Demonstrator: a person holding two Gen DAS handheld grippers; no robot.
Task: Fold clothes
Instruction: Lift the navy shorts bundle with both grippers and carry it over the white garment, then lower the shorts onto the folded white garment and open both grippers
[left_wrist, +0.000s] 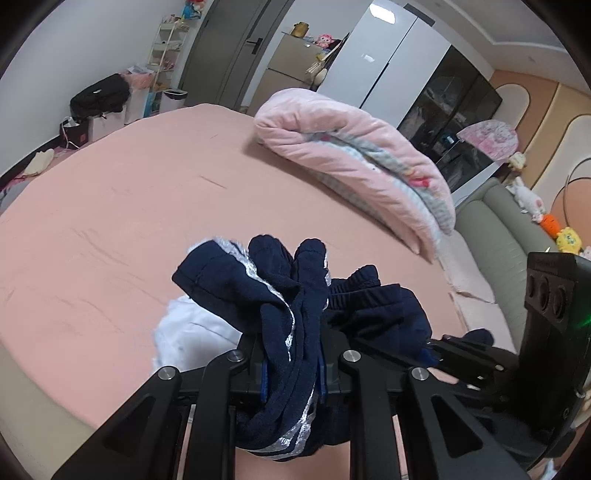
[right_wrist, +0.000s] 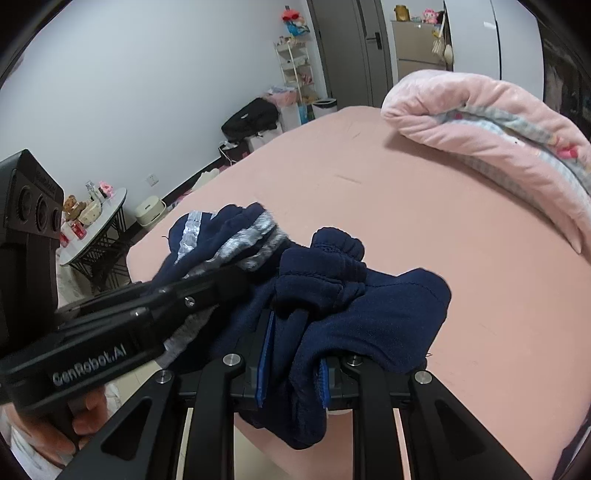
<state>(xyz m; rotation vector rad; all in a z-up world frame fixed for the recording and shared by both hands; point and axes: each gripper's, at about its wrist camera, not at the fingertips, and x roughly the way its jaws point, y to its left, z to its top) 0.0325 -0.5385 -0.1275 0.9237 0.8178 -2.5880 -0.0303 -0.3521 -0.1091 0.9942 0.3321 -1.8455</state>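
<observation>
1. The left hand-held gripper (left_wrist: 291, 373) is clamped nearly shut on a bunched part of the navy garment (left_wrist: 280, 295), the part that carries a silver-grey stripe; cloth runs between the blue pads and hangs in a loop below them.
2. The right hand-held gripper (right_wrist: 291, 380) is likewise closed down on a thick wad of the same navy garment (right_wrist: 351, 295), close to what looks like its gathered elastic edge.
3. The garment is held up between the two grippers at the near edge of the pink bed (left_wrist: 129, 221), crumpled and not yet spread; a white piece of cloth (left_wrist: 188, 332) shows just behind it in the left wrist view, and I cannot tell whether it belongs to the garment.
4. Risk: each grip holds several layers at once. If the grippers part to stretch the cloth, one layer could slip out, because a thick wad is pinched unevenly.
5. Risk: the two grippers sit very near each other, the left one crossing the right wrist view (right_wrist: 155, 317). They could knock together or catch the same fold.
6. Risk: the hanging loop may drag on the bed edge and fold under itself when laid down, leaving a twisted start.
7. Risk: the folded pink quilt (left_wrist: 354, 155) lies well apart across the bed, but a wide spread toward it could crowd the laying area.
</observation>
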